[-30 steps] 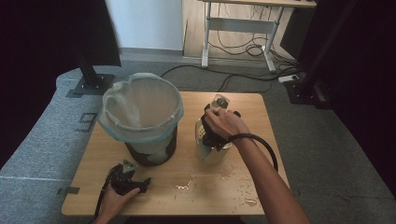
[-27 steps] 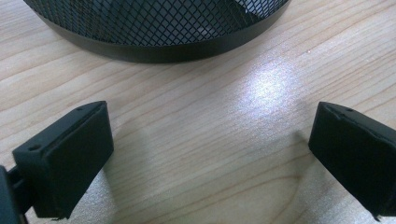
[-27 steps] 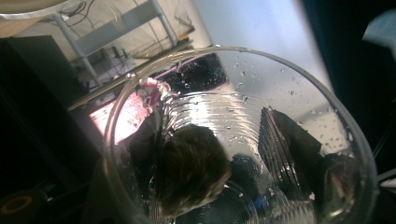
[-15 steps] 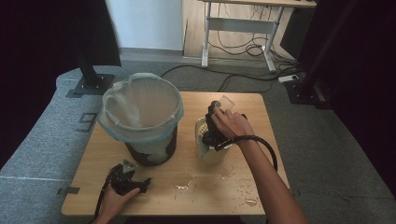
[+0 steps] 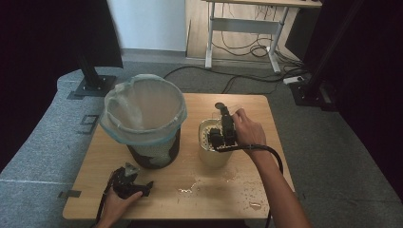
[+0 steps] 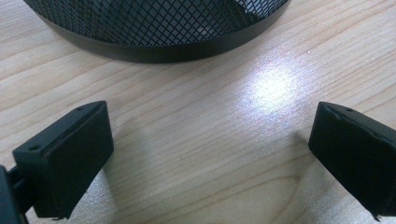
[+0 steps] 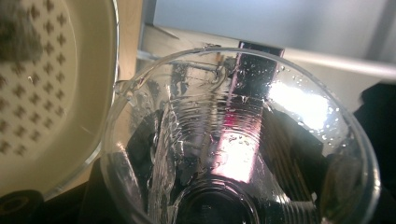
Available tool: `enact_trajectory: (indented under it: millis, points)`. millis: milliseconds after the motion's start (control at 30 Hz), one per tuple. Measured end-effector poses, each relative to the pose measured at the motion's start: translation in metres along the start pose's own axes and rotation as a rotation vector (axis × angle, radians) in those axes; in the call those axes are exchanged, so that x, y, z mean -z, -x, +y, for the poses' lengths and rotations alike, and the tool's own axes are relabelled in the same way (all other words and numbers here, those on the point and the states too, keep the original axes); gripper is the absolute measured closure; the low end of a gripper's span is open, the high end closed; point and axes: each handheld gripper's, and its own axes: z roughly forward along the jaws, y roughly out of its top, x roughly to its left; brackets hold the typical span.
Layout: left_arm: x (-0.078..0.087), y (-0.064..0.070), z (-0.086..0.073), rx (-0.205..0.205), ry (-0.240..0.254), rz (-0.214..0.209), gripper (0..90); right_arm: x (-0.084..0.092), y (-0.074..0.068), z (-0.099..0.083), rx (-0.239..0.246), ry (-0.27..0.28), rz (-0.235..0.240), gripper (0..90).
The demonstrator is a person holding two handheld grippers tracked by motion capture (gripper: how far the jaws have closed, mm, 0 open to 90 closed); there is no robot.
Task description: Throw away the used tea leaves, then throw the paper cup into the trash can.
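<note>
Water droplets lie scattered on the wooden table [image 5: 247, 102] near its front edge in the high view. There we see the right gripper [image 5: 227, 129] over the cream strainer bowl [image 5: 205, 151], beside the mesh bin [image 5: 147, 152] with its plastic liner [image 5: 142, 111]. Against the earlier frames, the right hand has shifted only a little above the bowl, and the left hand has kept to its place at the front left. We judge that the pour into the bowl is finished or nearly so.

In the left gripper view, the left gripper [image 6: 210, 154] has its jaws spread wide over bare wood, with nothing between them; the black base of the bin stands just ahead.

In the right gripper view, we look into the mouth of a clear plastic cup [image 7: 243, 140], wet with drops and seemingly empty. The dark jaws show through its wall, pinching it. The perforated floor of the strainer bowl sits at the left, just beside the cup's rim.
</note>
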Motion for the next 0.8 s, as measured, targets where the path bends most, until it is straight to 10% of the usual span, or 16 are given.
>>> enact_trajectory:
  millis: [167,533,800]
  points:
    - [0.000,0.000,0.000,0.000,-0.001,0.000,0.0,0.005,0.013,-0.013,-0.332,0.061,0.052,43.1]
    - [0.000,0.000,0.000,0.000,0.001,0.000,0.0,0.006,0.018,-0.034,-0.790,0.154,0.174,42.9]
    - [0.000,0.000,0.000,0.000,0.001,0.000,0.0,0.009,0.040,-0.045,-1.227,0.280,0.233,42.3]
